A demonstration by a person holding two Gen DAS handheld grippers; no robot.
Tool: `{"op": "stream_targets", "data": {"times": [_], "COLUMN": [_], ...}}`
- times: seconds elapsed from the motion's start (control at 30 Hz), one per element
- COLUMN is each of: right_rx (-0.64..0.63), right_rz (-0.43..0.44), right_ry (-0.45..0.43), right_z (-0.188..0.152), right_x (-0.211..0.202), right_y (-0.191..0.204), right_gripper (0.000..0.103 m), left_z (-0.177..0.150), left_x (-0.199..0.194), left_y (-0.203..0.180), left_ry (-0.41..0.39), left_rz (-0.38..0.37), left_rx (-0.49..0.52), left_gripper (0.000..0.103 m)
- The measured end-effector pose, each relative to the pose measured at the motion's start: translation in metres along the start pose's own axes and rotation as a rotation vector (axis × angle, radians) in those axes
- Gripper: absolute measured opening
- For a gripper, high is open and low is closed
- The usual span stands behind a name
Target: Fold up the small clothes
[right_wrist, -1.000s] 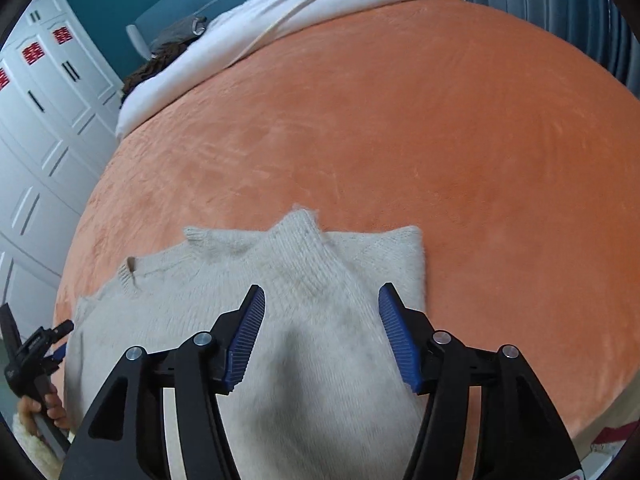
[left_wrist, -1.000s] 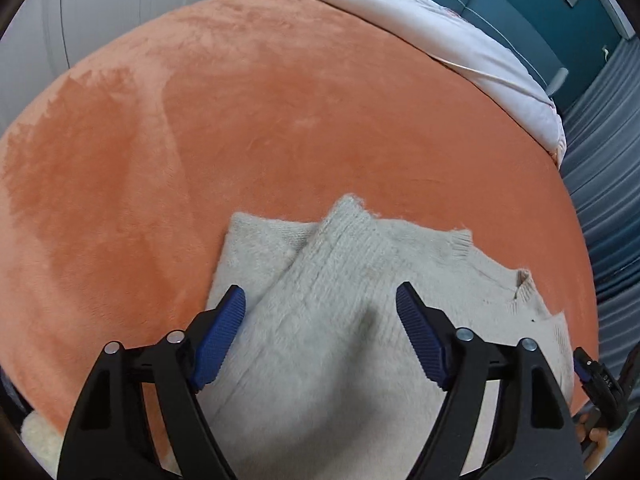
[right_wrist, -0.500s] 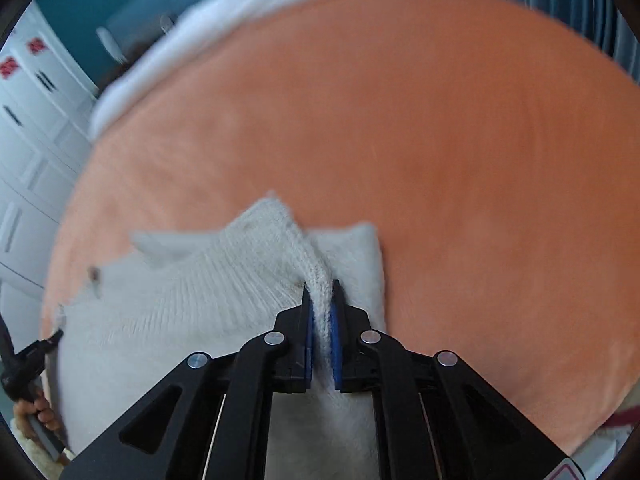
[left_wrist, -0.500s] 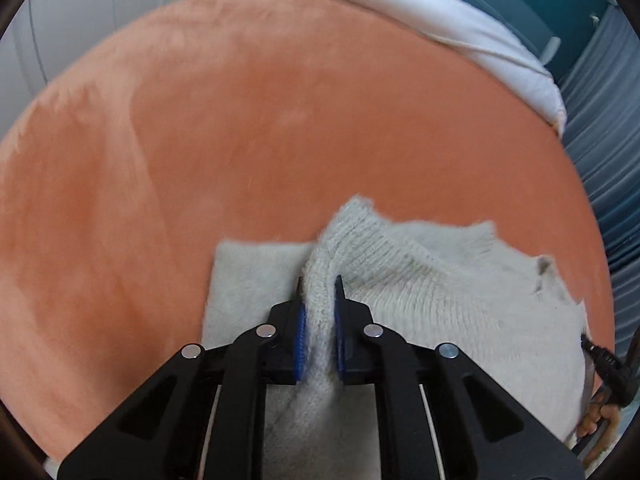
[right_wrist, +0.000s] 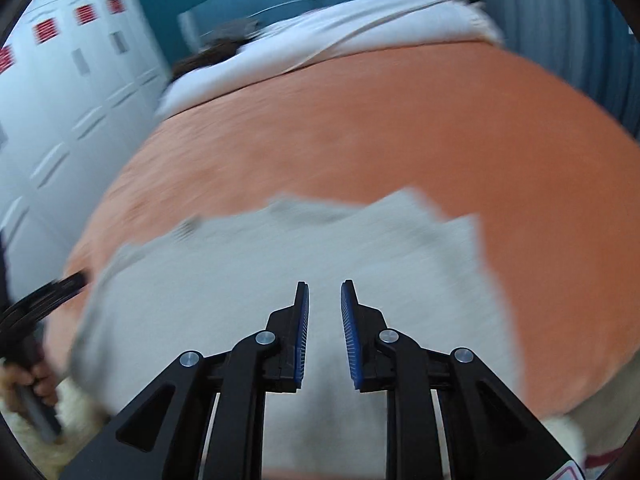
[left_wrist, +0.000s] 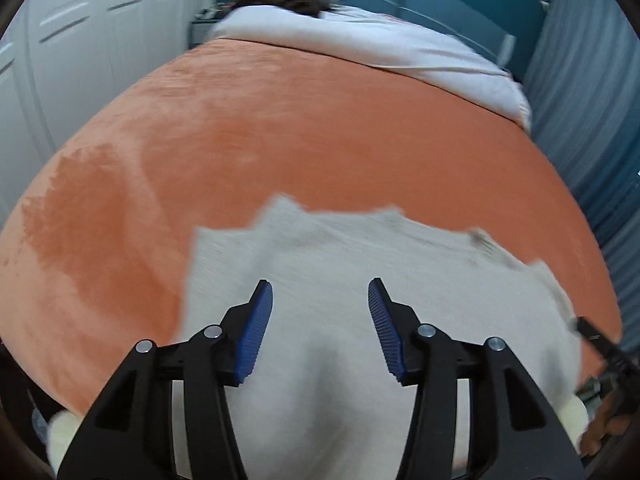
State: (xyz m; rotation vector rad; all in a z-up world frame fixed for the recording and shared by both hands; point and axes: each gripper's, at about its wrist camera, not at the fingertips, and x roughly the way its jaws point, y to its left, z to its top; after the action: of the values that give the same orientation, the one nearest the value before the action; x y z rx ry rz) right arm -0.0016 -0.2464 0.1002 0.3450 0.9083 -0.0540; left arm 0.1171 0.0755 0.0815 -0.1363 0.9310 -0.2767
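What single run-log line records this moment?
stage: fold released | left gripper: open, jaws just opening, empty | right gripper: open, jaws just opening, empty | sweater: on orange blanket

Sweater: pale cream knit cloth, fuzzy and matt; weave blurred. Bedcover: orange plush cloth, short velvety nap, matt, with darker brushed patches toward its left edge. Duvet along the far edge: white smooth cloth. Left gripper and right gripper: matt black plastic arms, ribbed blue pads, shiny metal rivets. Wardrobe doors: white, smooth, faint sheen.
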Motion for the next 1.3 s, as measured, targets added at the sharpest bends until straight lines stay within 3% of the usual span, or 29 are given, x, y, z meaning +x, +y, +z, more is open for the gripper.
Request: {"op": "stream_targets", "data": {"times": [0.07, 0.13, 0.17, 0.23, 0.3, 0.37, 0.5, 0.6, 0.77, 0.8, 0.87, 0.9, 1.03, 1.13, 1.23, 1.3], "right_rx": [-0.049, -0.100, -0.118, -0.099, -0.018, 0.077, 0.227, 0.236, 0.147, 0.133, 0.153, 0.178, 0.224, 0.222, 0.136, 0.093], "right_rz": [0.093, 0.073, 0.052, 0.032, -0.049, -0.162, -0.188, -0.217, -0.246, -0.254, -0.271, -0.263, -0.207, -0.134, -0.121, -0.124], "right_ry": [0.104, 0.156, 0.169, 0.151, 0.118, 0.108, 0.097, 0.210, 0.065, 0.088, 0.213, 0.222, 0.101, 0.079, 0.104, 0.169], "right_z": [-0.028, -0.049, -0.057, -0.055, -0.050, -0.053, -0.065, -0.075, -0.064, -0.063, -0.073, -0.074, -0.060, -0.053, -0.053, -0.063], "right_x": [0.019, 0.035, 0.038, 0.025, 0.004, -0.008, -0.025, 0.000, -0.027, -0.019, 0.012, 0.017, -0.014, -0.018, -0.007, 0.017], "right_y": [0.036, 0.053, 0.051, 0.032, -0.007, -0.048, -0.092, -0.096, -0.071, -0.070, -0.080, -0.081, -0.071, -0.049, -0.023, -0.011], "right_gripper": [0.017, 0.015, 0.006, 0.003, 0.003, 0.016, 0.009, 0.004, 0.009, 0.009, 0.008, 0.008, 0.011, 0.012, 0.012, 0.014], "left_z": [-0.023, -0.049, -0.058, -0.073, -0.079, -0.086, -0.090, -0.094, -0.102, -0.103, -0.103, -0.103, -0.104, -0.106, -0.106, -0.106], "left_x": [0.004, 0.018, 0.022, 0.021, 0.016, 0.012, 0.007, 0.010, 0.009, 0.009, 0.009, 0.009, 0.007, 0.006, 0.003, -0.002], "left_y": [-0.027, -0.046, -0.048, -0.036, -0.019, -0.004, 0.001, -0.013, -0.018, -0.018, -0.018, -0.019, -0.018, -0.017, -0.017, -0.013], "left_ry": [0.048, 0.116, 0.136, 0.152, 0.153, 0.153, 0.139, 0.128, 0.120, 0.118, 0.116, 0.117, 0.112, 0.106, 0.100, 0.093], "left_rz": [-0.049, -0.041, -0.023, 0.006, 0.022, 0.034, 0.035, 0.089, 0.115, 0.113, 0.114, 0.116, 0.107, 0.104, 0.098, 0.079], "left_rx": [0.032, 0.081, 0.088, 0.078, 0.052, 0.024, -0.003, 0.065, 0.103, 0.101, 0.101, 0.101, 0.095, 0.089, 0.085, 0.060], "left_gripper": [0.049, 0.049, 0.049, 0.049, 0.049, 0.048, 0.048, 0.053, 0.057, 0.057, 0.058, 0.058, 0.058, 0.058, 0.058, 0.058]}}
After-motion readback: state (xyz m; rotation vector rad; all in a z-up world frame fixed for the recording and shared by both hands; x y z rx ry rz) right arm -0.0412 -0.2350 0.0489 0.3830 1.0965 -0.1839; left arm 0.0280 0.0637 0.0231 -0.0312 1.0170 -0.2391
